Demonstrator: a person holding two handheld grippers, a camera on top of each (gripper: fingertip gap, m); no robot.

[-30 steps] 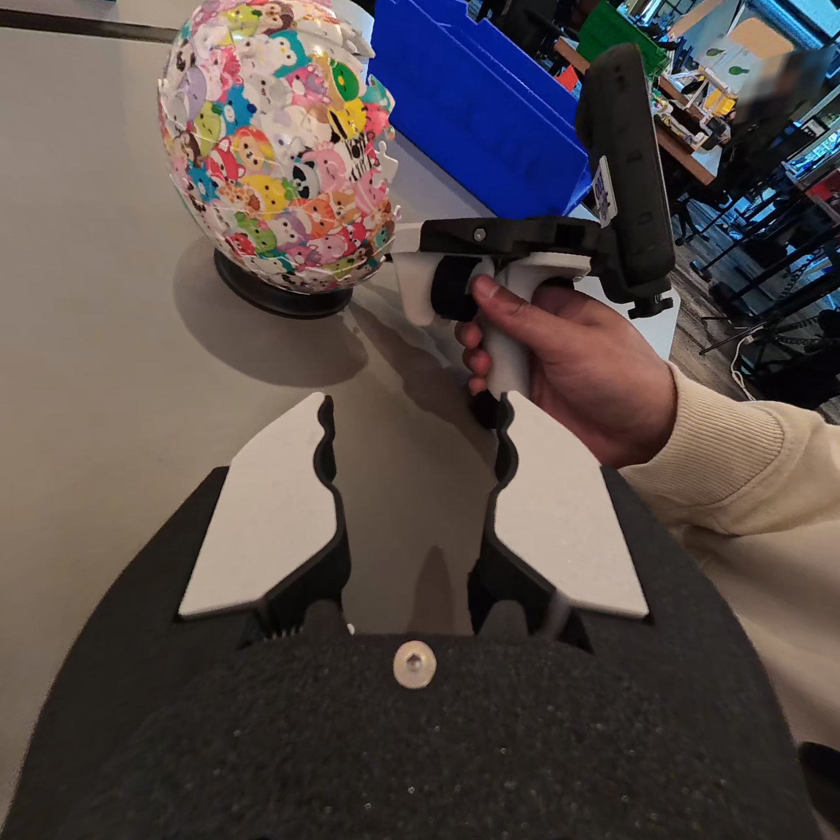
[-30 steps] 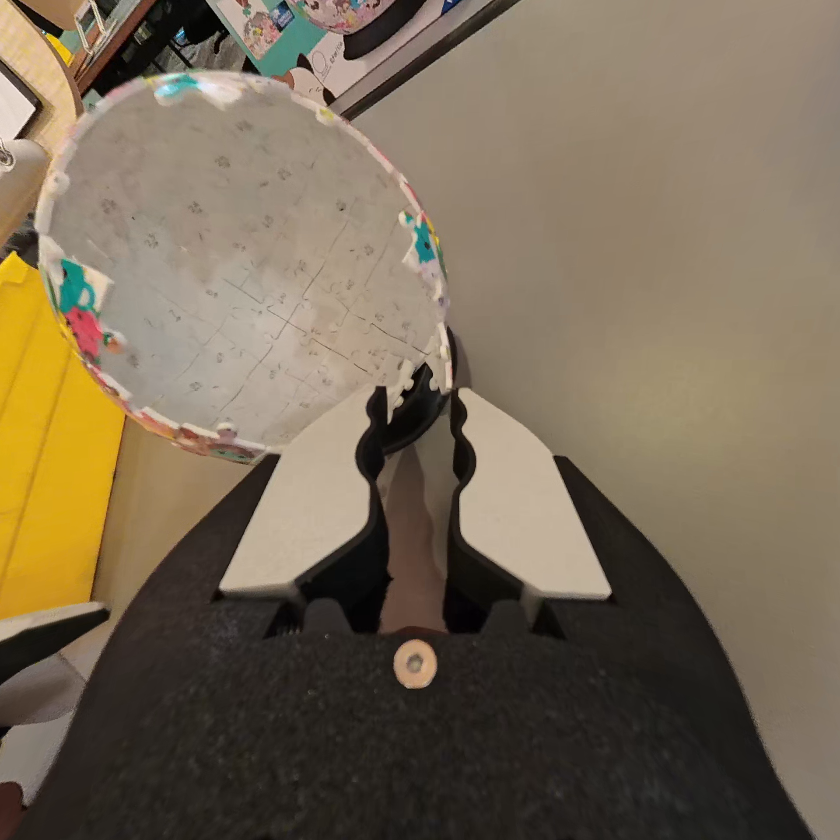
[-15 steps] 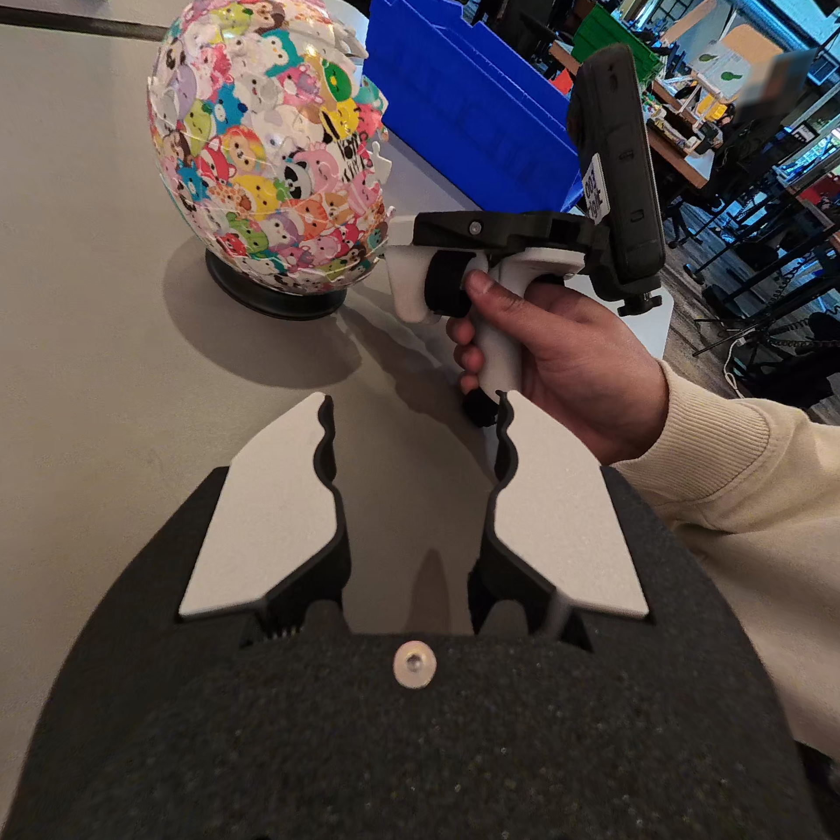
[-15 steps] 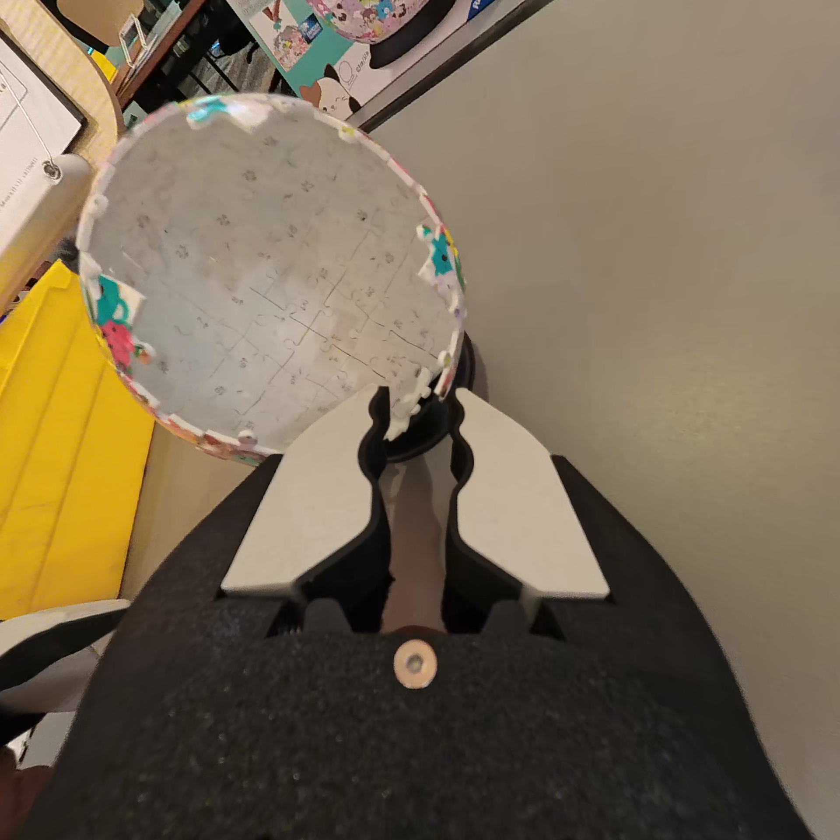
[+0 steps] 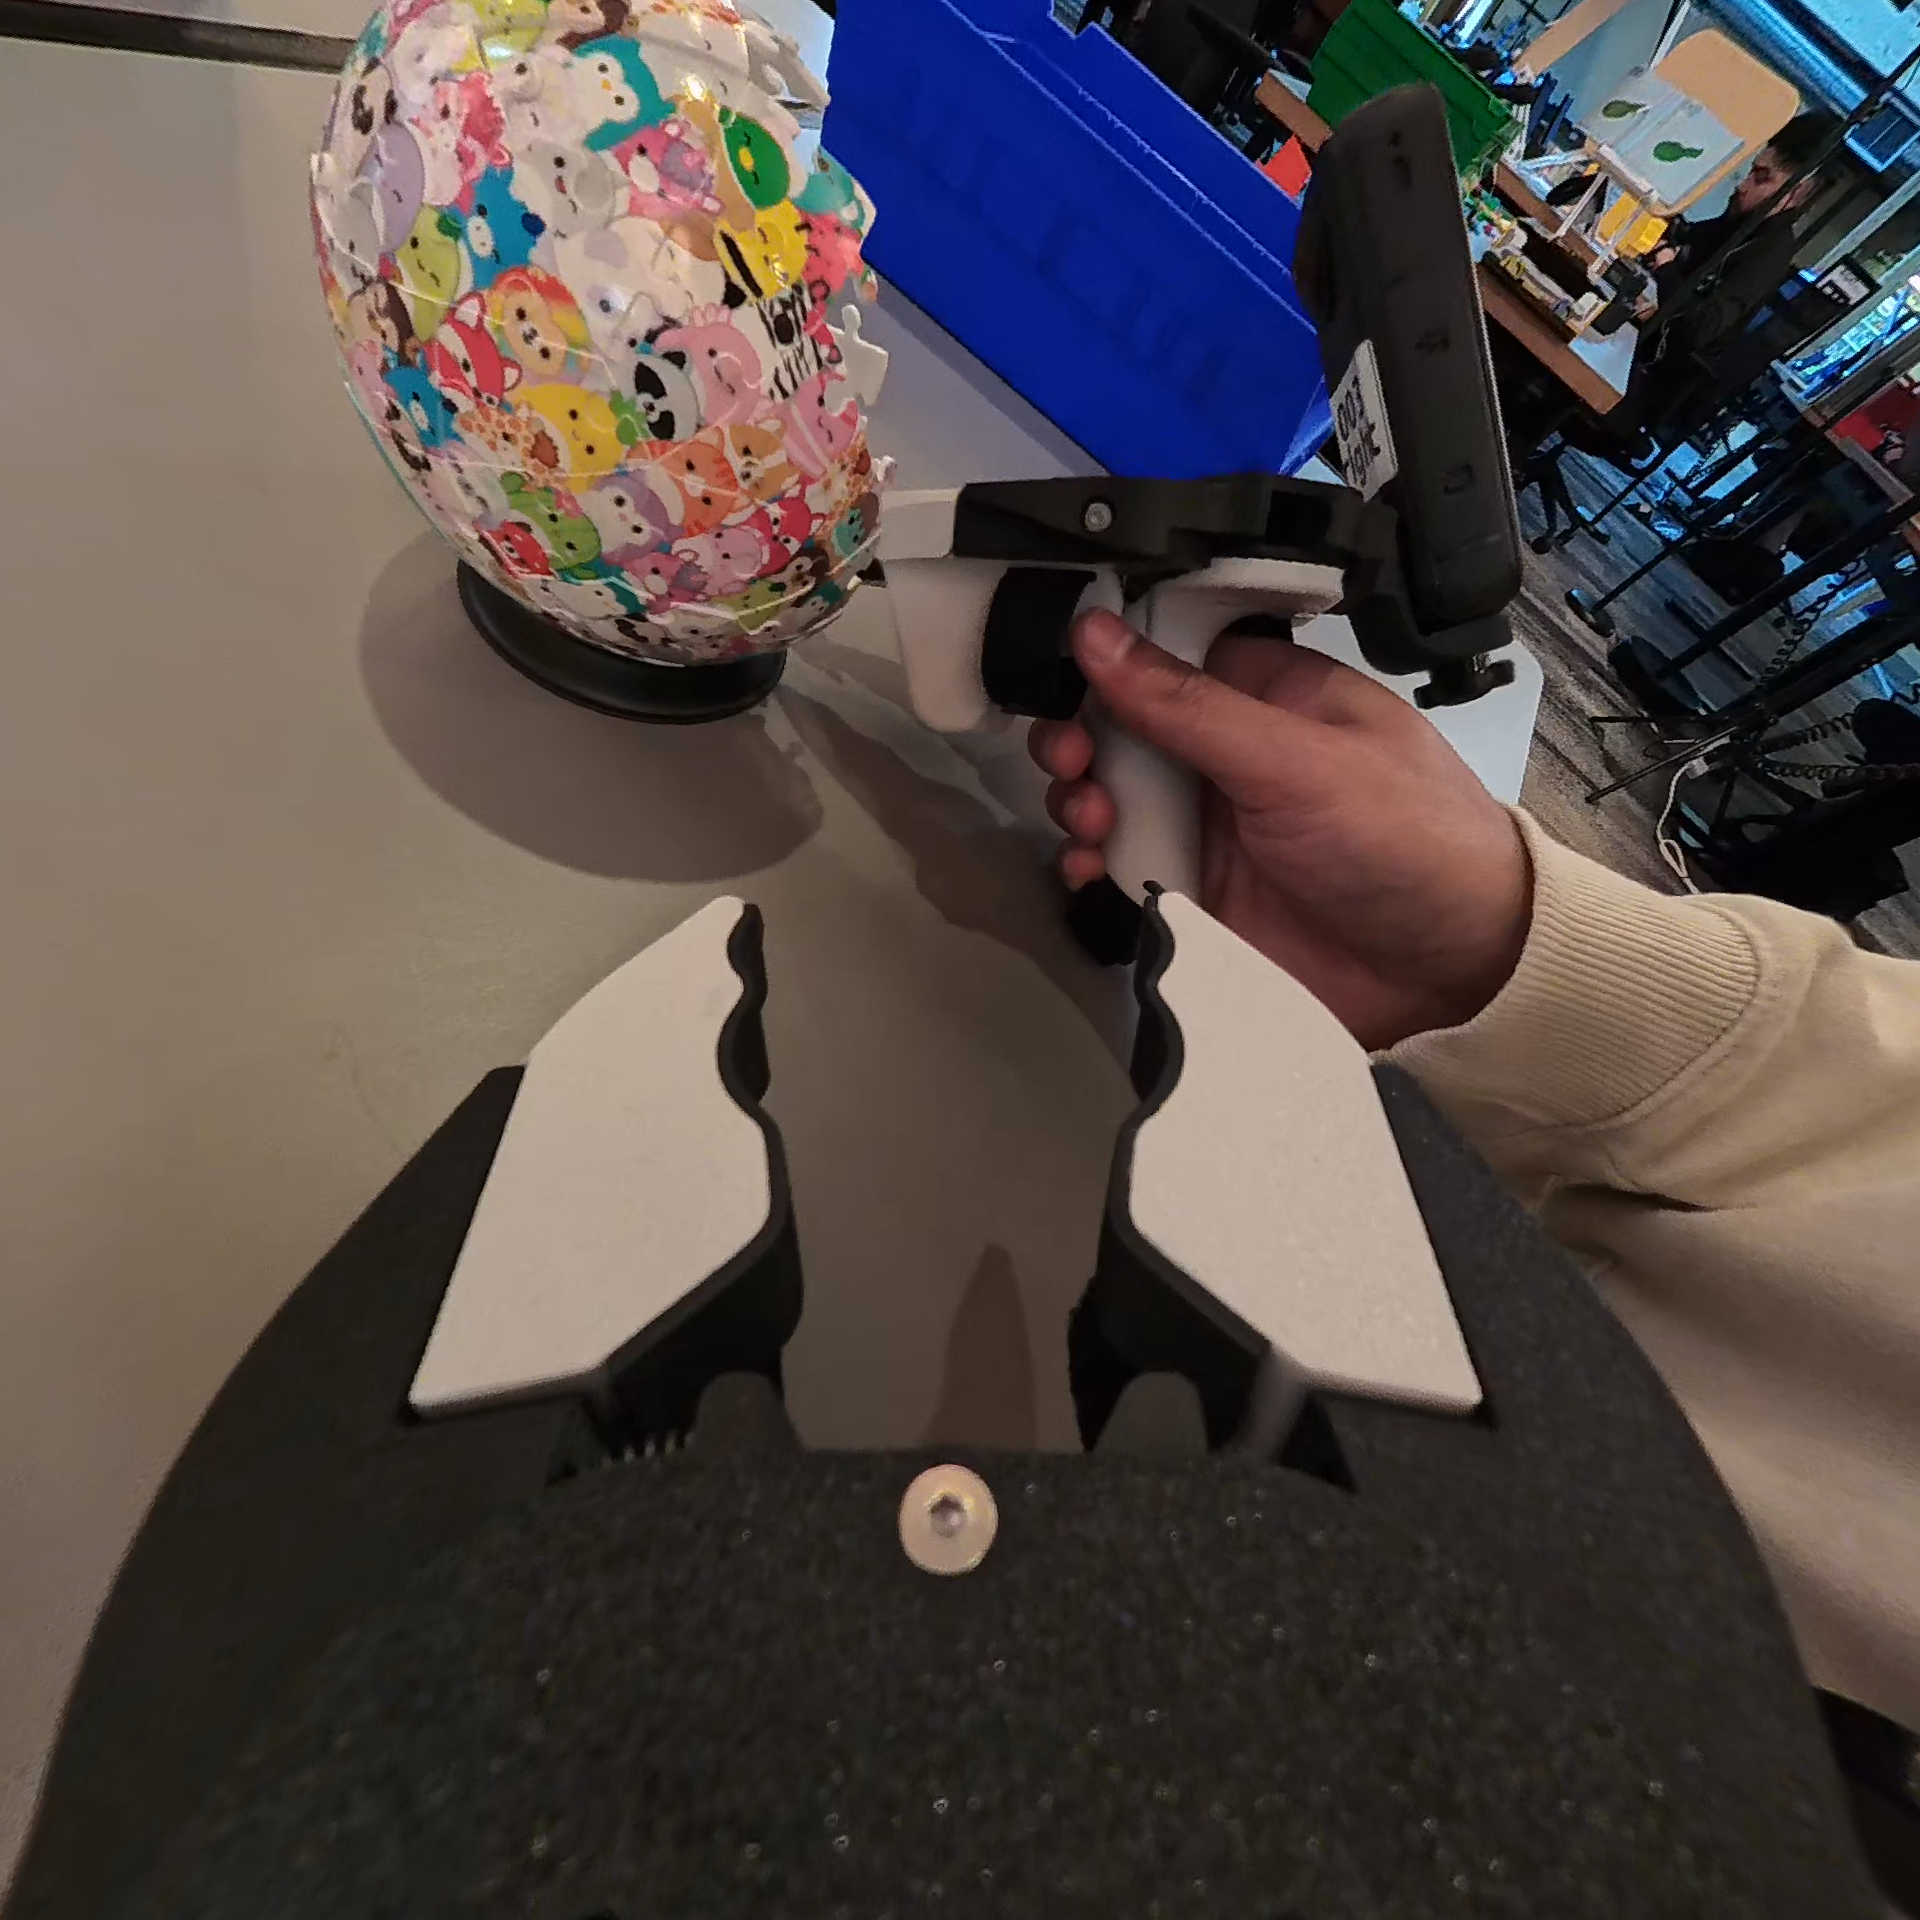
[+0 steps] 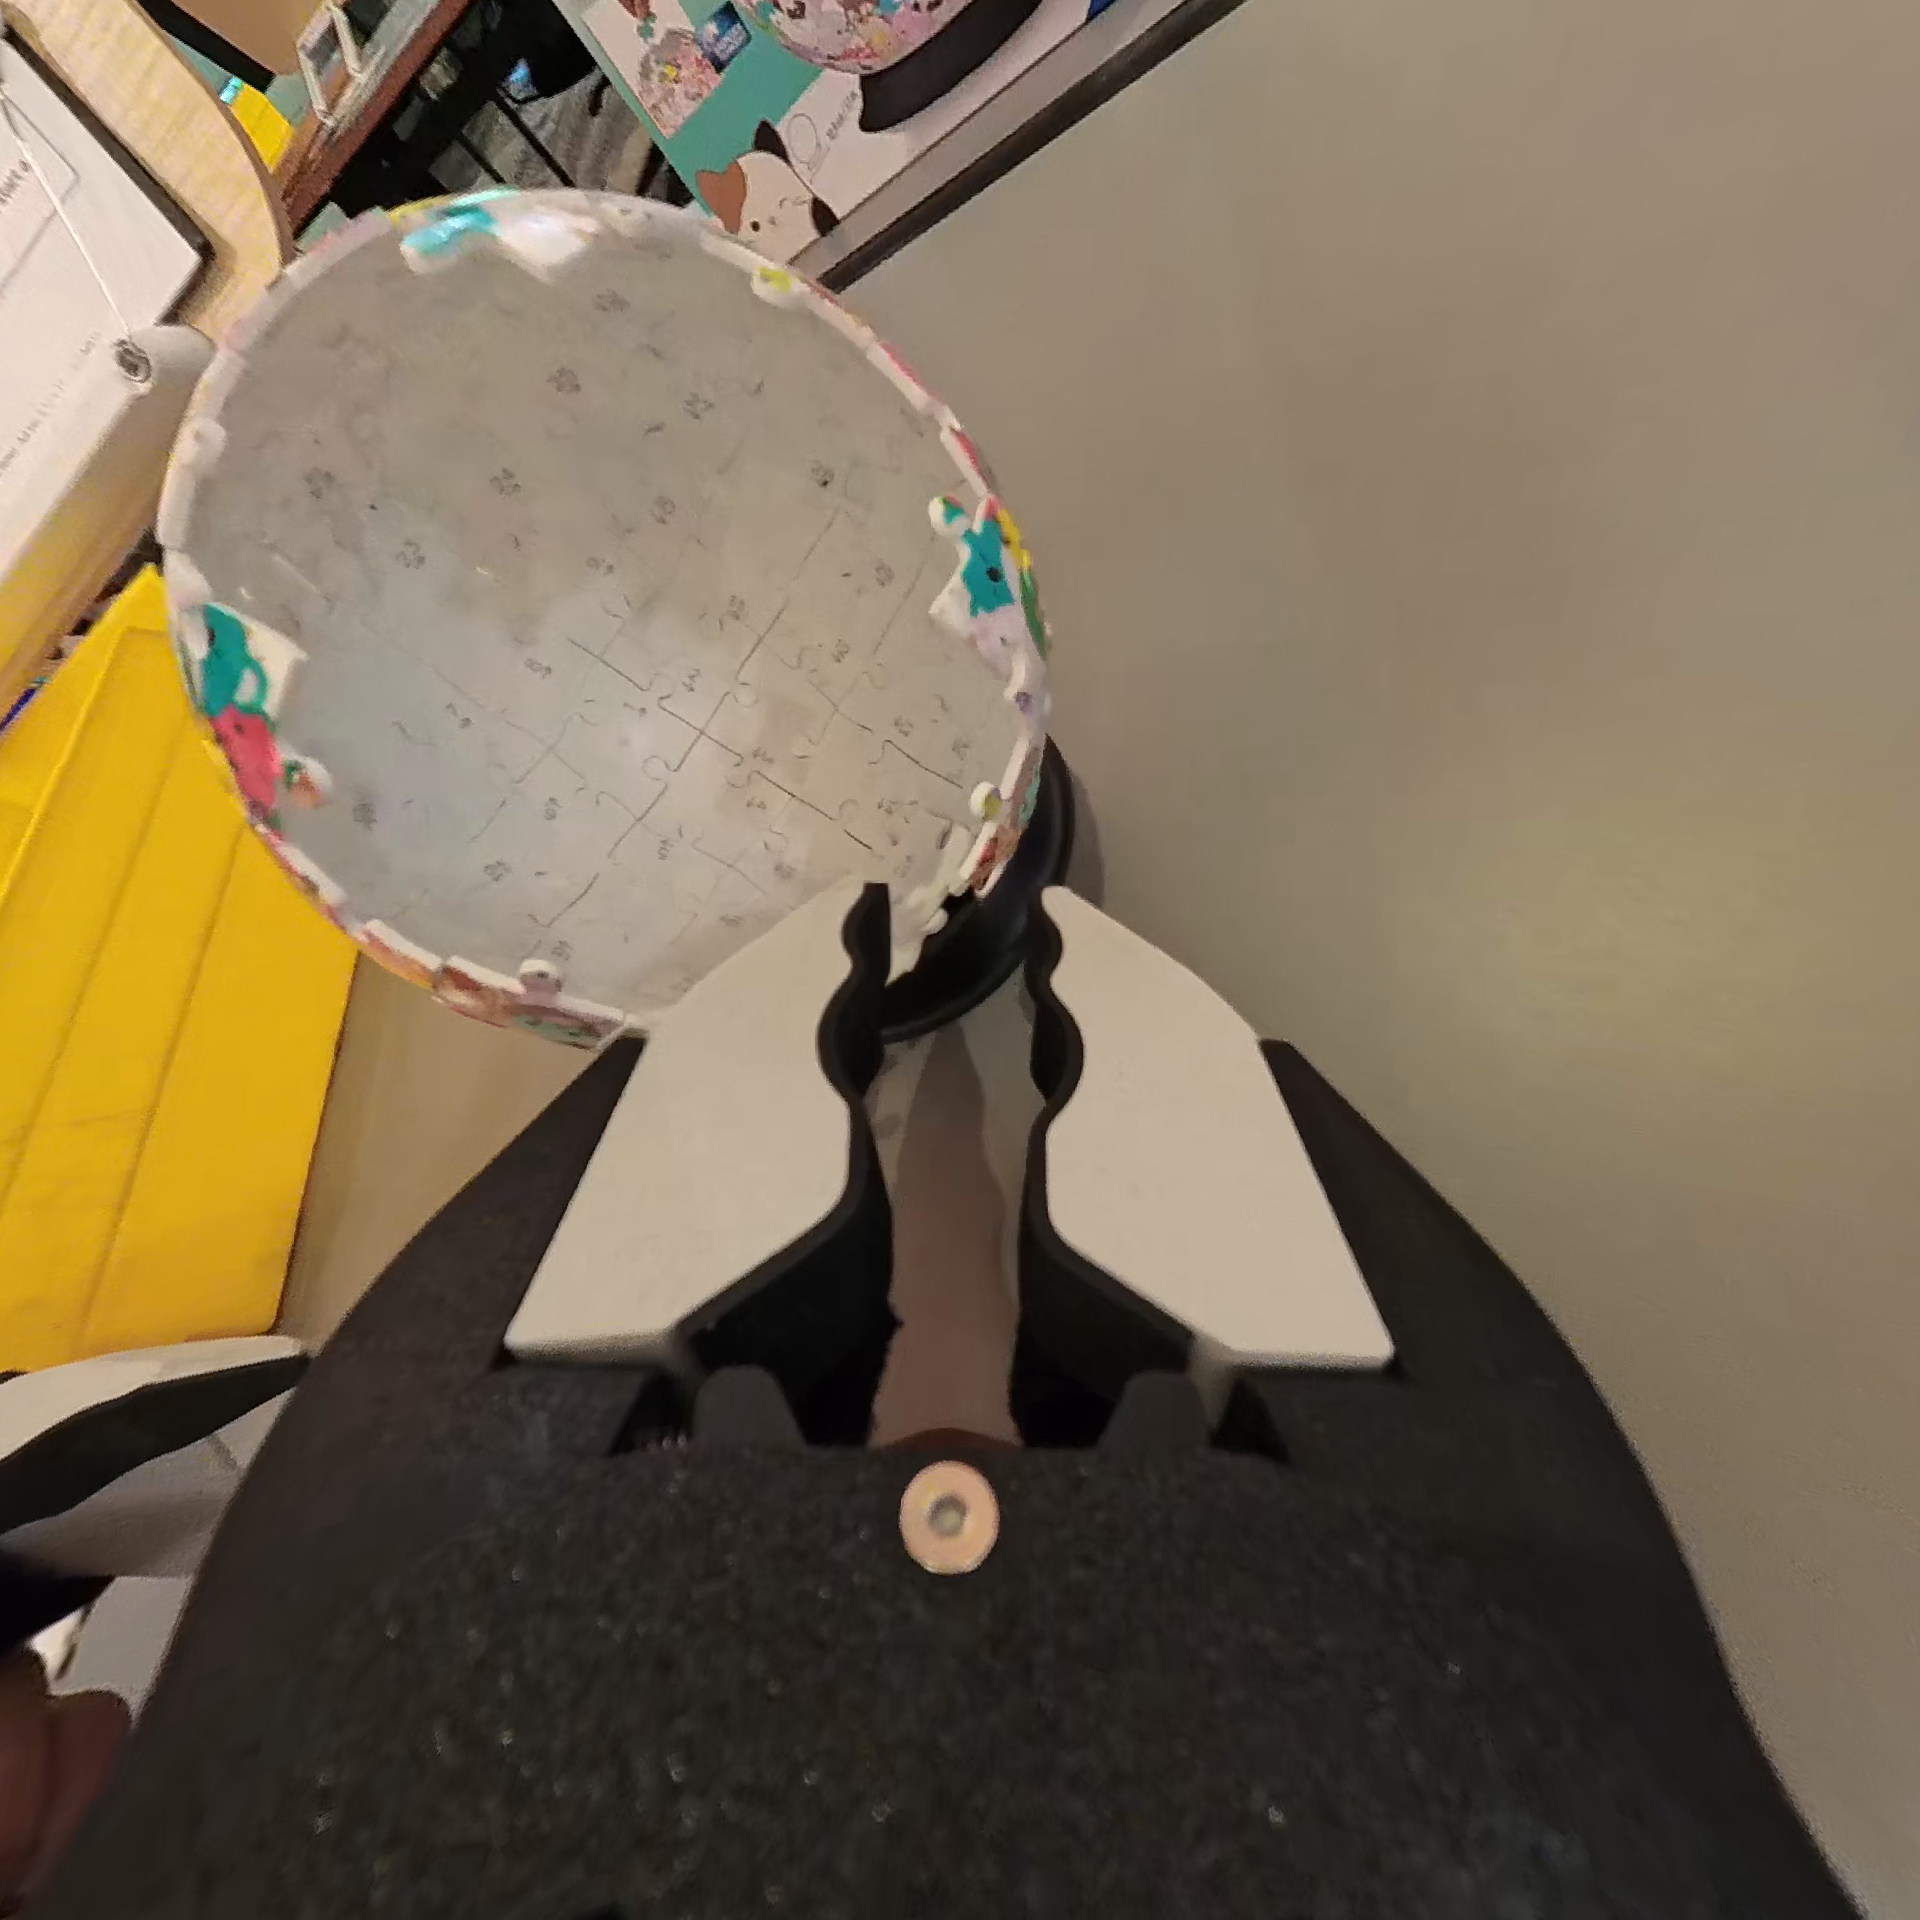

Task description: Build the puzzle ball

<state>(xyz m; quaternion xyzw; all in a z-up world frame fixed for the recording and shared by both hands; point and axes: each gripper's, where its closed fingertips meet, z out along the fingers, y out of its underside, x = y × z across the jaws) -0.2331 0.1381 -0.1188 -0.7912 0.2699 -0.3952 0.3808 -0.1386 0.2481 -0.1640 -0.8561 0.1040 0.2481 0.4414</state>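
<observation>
Now the half-built puzzle ball sits on its black ring stand toward the far side of the grey counter, just in front of a blue bin. In the right wrist view its open side faces the camera, showing the pale inner faces of the joined pieces, and the shell fills more of that picture than half a second ago, so the right hand-held gripper has closed in on it. Its jaws are narrowed to a small gap around a white tab on the lower rim; whether they actually pinch it I cannot tell. A person's hand holds that tool, fingertips at the ball's lower right flank. The left hand-held gripper hangs back over bare counter, jaws wide apart and empty, with the ball now sitting slightly nearer in its view. My read: the rim is being steadied or pressed, with a large part of the sphere left to fill.
</observation>
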